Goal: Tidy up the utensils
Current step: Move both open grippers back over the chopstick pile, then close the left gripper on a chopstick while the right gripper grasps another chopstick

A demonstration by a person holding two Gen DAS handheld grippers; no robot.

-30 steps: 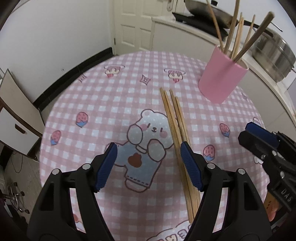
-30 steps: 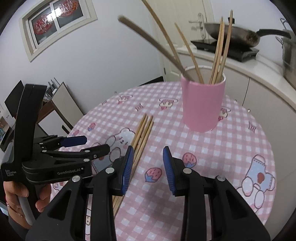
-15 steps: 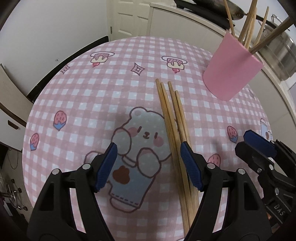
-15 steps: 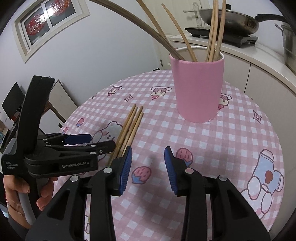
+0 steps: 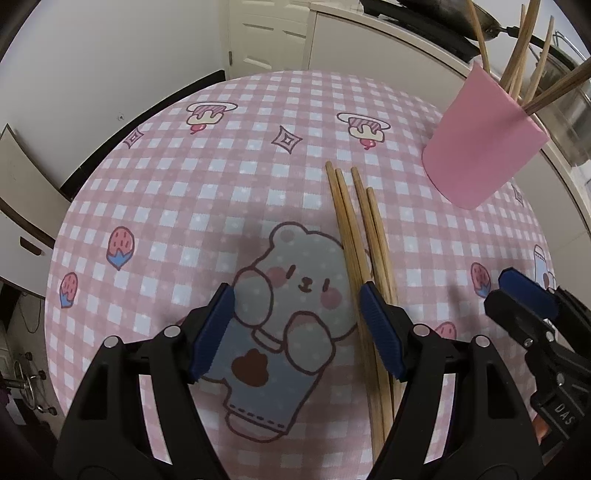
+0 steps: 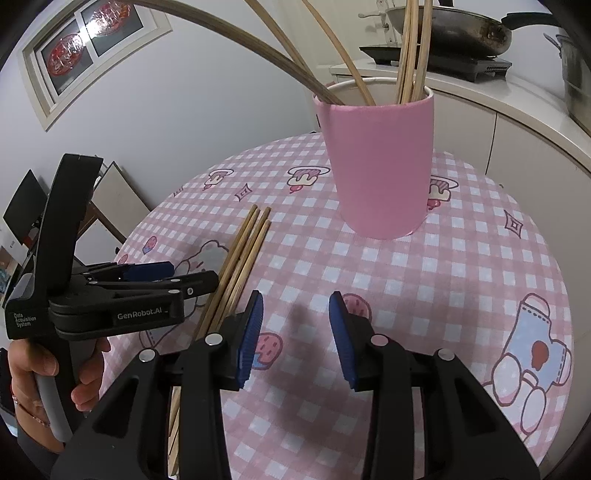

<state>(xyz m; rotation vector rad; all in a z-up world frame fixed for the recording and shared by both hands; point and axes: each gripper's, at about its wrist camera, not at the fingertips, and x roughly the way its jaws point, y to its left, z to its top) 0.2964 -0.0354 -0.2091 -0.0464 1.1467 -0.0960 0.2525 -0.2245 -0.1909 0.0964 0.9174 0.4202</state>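
Observation:
Several wooden chopsticks [image 5: 354,236] lie side by side on the table, their far ends pointing toward a pink cup [image 5: 480,147]. More chopsticks stand in the pink cup [image 6: 380,166]. My left gripper [image 5: 295,314] hovers open over the bear print, its right finger just above the loose chopsticks, nothing between the pads. My right gripper [image 6: 297,332] is open over bare cloth, to the right of the chopsticks [image 6: 243,254] and in front of the cup, holding nothing. The left gripper [image 6: 184,275] shows beside it; the right gripper [image 5: 509,295] shows at the left view's right edge.
The round table wears a pink checked cloth [image 5: 184,192] with cartoon prints. Behind the cup runs a white counter [image 6: 517,110] with a wok [image 6: 461,29] on a hob and a steel pot. A person's hand [image 6: 33,369] grips the left tool's handle.
Both grippers have come down and forward toward the table; the cup and the loose chopsticks look larger. The chopsticks on the cloth have not shifted.

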